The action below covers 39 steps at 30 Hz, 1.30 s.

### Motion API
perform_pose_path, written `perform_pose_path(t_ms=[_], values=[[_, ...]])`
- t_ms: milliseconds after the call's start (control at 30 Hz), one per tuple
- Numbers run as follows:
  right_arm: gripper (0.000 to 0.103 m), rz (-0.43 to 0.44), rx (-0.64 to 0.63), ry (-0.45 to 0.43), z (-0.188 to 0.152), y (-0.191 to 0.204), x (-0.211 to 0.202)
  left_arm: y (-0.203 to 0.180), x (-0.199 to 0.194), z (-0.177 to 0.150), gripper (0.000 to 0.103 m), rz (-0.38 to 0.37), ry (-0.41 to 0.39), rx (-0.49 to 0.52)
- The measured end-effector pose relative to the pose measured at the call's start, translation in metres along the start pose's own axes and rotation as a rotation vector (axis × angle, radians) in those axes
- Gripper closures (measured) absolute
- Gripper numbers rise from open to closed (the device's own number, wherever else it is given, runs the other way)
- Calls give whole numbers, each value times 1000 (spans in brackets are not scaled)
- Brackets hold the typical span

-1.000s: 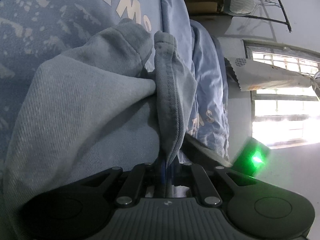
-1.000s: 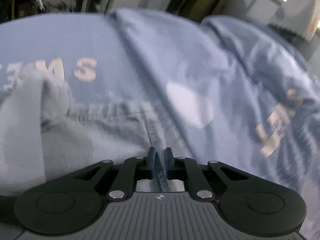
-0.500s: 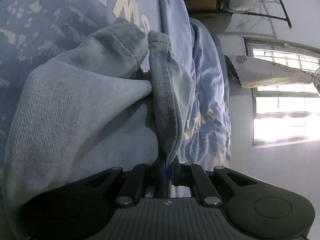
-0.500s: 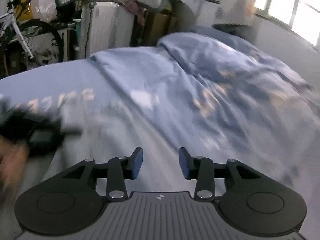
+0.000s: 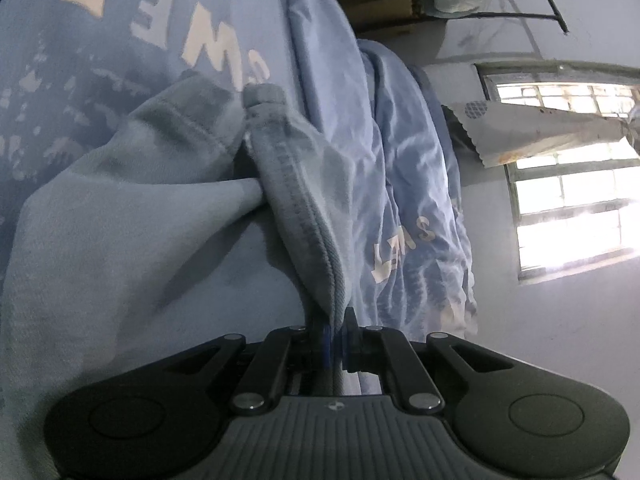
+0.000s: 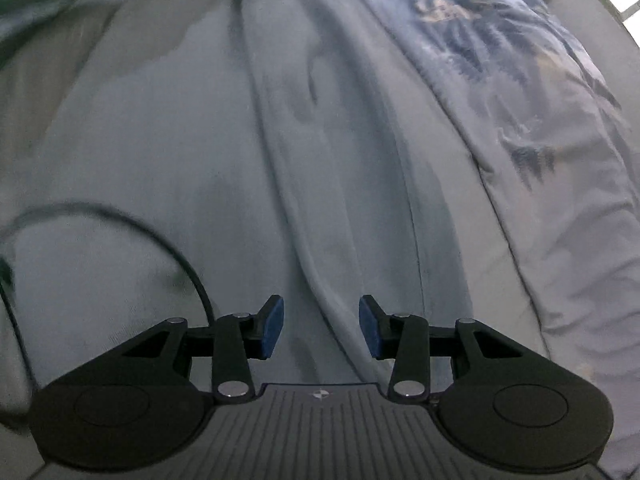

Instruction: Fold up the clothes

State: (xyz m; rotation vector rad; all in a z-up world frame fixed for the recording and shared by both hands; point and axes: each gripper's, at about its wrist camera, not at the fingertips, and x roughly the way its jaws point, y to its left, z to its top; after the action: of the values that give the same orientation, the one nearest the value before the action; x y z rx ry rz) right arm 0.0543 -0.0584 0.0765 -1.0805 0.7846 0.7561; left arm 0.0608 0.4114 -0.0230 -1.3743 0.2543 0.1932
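The pale grey-blue fleece garment [image 6: 248,168] lies spread on the bed, over the light blue printed cotton bed sheet [image 6: 560,128], and directly below and ahead of the right claw [image 6: 320,326]. A long raised crease in the garment runs away from that claw, starting between its open blue pads [image 6: 270,326] and heading up the frame, so the garment's long axis lines up with the claw's pointing direction. The right claw's jaws have just been opening and now stand partly apart with nothing gripped; the fabric sits under them, not pinched. The left claw [image 5: 336,338] is clamped tight on the garment's stitched hem [image 5: 304,216], which rises from its pads as a folded ridge. The right claw is the free one, so I judge it the better placed for the next grasp. Count: 1 garment, 1 sheet, 2 claws, and 1 thin black cable [image 6: 160,236] curving over the garment left of the right claw.
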Motion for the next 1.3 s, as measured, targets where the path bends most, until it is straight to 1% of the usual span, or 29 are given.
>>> perform_pose_path(t_ms=[33,100,133,167,200,233,267,300,433,533,633,733,800,833,933,967,1000,1033,1067,1133,1167,1200,1233,1300], values=[[61,-38,-38,13,-3,3,4,-2,1,-1,101,3,-3,13],[61,-80,-85,27,-8,7,12,-7,3,-2,101,10,-7,37],[61,-87,-100,33,-9,7,16,-9,4,-3,101,13,-8,46],[64,-83,-108,31,-11,7,20,-10,6,-3,101,16,-8,54],[70,-77,-118,30,-13,7,23,-12,8,-3,101,18,-8,61],[88,-78,-127,31,-14,7,27,-14,9,-3,101,20,-7,69],[100,-93,-126,30,-14,6,30,-16,11,-3,101,22,-6,75],[100,-100,-124,19,-18,3,33,-19,12,-3,101,19,-5,82],[103,-113,-19,-54,-25,-18,20,-36,17,-3,102,14,-11,124],[103,-151,45,-93,-26,-35,7,-50,24,-2,102,0,-14,122],[103,-167,66,-109,-26,-51,3,-69,36,1,102,0,-21,140],[103,-190,77,-125,-23,-70,4,-90,48,3,102,-3,-29,181],[103,-141,121,-114,-21,-87,9,-99,61,4,102,32,-12,201],[103,-115,144,-108,-19,-96,12,-100,73,5,102,64,6,203],[102,-32,234,-79,-24,-121,41,-85,111,5,101,156,72,163],[100,-35,284,-85,-28,-127,44,-80,119,4,101,164,84,160],[100,-39,336,-93,-32,-133,45,-75,127,2,95,168,94,162],[100,-43,387,-100,-36,-139,47,-74,129,2,80,141,104,171],[94,-47,438,-107,-39,-145,49,-72,130,3,73,106,114,182],[83,-54,540,-122,-47,-157,52,-72,123,7,39,24,97,182],[82,-84,577,-114,-50,-160,52,-70,117,9,35,-16,80,175],[82,-115,613,-106,-54,-163,52,-70,111,12,32,-49,63,170],[82,-146,650,-97,-57,-166,52,-69,100,15,32,-68,48,175],[82,-183,657,-82,-61,-161,47,-71,77,22,30,-80,19,215]])
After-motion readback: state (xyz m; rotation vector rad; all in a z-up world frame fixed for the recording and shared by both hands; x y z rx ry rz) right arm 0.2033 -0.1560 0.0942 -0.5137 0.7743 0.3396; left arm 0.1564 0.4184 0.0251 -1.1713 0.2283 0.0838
